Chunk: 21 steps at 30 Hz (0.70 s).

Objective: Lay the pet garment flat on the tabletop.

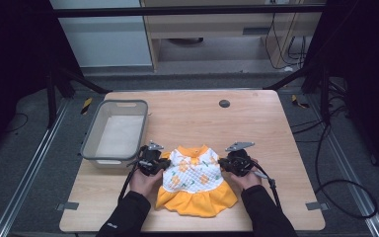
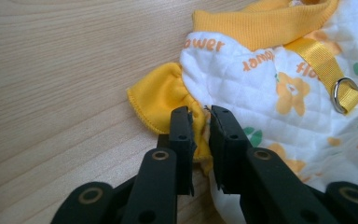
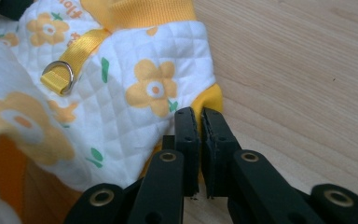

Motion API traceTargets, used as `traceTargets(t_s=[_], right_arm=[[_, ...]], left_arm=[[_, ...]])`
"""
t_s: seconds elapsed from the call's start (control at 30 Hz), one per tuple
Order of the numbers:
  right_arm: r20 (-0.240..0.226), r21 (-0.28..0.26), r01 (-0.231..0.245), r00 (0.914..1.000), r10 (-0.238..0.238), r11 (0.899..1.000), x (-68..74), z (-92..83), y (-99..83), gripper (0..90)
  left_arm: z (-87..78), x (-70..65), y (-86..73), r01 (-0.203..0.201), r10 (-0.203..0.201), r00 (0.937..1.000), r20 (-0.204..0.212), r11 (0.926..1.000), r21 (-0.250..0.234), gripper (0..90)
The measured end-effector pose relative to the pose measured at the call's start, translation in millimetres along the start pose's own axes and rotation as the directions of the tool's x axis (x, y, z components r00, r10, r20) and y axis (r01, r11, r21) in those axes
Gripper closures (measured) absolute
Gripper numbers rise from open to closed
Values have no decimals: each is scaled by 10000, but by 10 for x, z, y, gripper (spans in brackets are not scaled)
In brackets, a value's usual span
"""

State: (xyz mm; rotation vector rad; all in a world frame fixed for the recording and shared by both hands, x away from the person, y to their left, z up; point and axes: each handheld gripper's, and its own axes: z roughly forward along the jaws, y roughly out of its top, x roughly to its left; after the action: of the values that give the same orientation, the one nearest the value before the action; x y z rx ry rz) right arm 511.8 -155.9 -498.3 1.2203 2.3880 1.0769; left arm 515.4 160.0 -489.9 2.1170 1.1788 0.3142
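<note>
A small yellow-and-white dress [image 1: 193,180] lies flat on the counter [image 1: 256,123]. Left gripper [image 2: 200,116] fingers pinch one yellow sleeve; right gripper [image 3: 199,116] fingers pinch the other.

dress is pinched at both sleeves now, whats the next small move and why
Probably lift both grippers together. The left gripper and right gripper are each shut on a yellow sleeve edge of the dress, which lies flat on the table beside the basket.
</note>
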Motion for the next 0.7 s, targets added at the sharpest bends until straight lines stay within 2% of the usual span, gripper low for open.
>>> traceTargets(t_s=[0.1,0.13,0.17,0.2,0.27,0.33,0.37,0.4,0.43,0.47,0.5,0.53,0.57,0.6,0.63,0.67,0.7], right_arm=[[60,-214,149,9999,-148,9997,3,-64,21,866],[-8,-669,174,9998,-175,9976,23,-178,66,866],[-41,-998,234,9997,-239,9947,37,-256,98,866],[-76,-1277,318,9994,-330,9913,48,-317,123,865],[103,-1960,612,9981,-603,9787,99,-480,201,865],[261,-2653,846,9964,-806,9605,132,-624,284,864],[399,-2873,1002,9949,-926,9526,137,-682,330,864],[503,-3072,1060,9942,-951,9457,142,-729,380,864],[612,-3222,1122,9933,-976,9400,138,-765,435,864],[612,-3222,1122,9933,-976,9400,138,-765,435,864],[1019,-3520,1271,9901,-970,9273,100,-798,563,863],[1184,-3609,1294,9887,-922,9236,82,-792,605,859],[1550,-3650,1367,9843,-847,9209,48,-767,670,847],[1550,-3650,1367,9843,-847,9209,48,-767,670,847],[1757,-3655,1364,9815,-757,9208,27,-740,703,820],[2140,-3571,1344,9750,-591,9244,-15,-690,746,780],[2610,-3408,1342,9644,-435,9305,-78,-624,775,686]], left_arm=[[-107,-8,28,-5,5,10000,13,9983,-576,817],[-242,-27,95,-185,184,9998,-25,9940,-1079,822],[-303,-39,129,-299,296,9996,-48,9910,-1307,825],[-410,-64,186,-412,411,9991,-42,9835,-1759,833],[-552,-101,276,-626,619,9980,-104,9718,-2273,839],[-671,-147,399,-797,769,9968,-209,9575,-2773,839],[-671,-147,399,-797,769,9968,-209,9575,-2773,840],[-745,-172,543,-1002,957,9950,-296,9477,-3029,841],[-759,-185,619,-1087,1017,9941,-389,9428,-3150,841],[-759,-185,619,-1087,1017,9941,-389,9428,-3150,841],[-749,-196,769,-1401,1168,9891,-896,9336,-3297,841],[-716,-180,860,-1489,1139,9860,-1216,9297,-3367,839],[-686,-165,907,-1431,1019,9856,-1351,9283,-3432,826],[-686,-165,907,-1431,1019,9856,-1351,9283,-3432,791],[-633,-124,977,-1232,737,9855,-1530,9301,-3460,791],[-598,-94,1019,-1067,478,9831,-1767,9341,-3407,697],[-576,-67,1043,-1030,364,9795,-1979,9355,-3380,555]])
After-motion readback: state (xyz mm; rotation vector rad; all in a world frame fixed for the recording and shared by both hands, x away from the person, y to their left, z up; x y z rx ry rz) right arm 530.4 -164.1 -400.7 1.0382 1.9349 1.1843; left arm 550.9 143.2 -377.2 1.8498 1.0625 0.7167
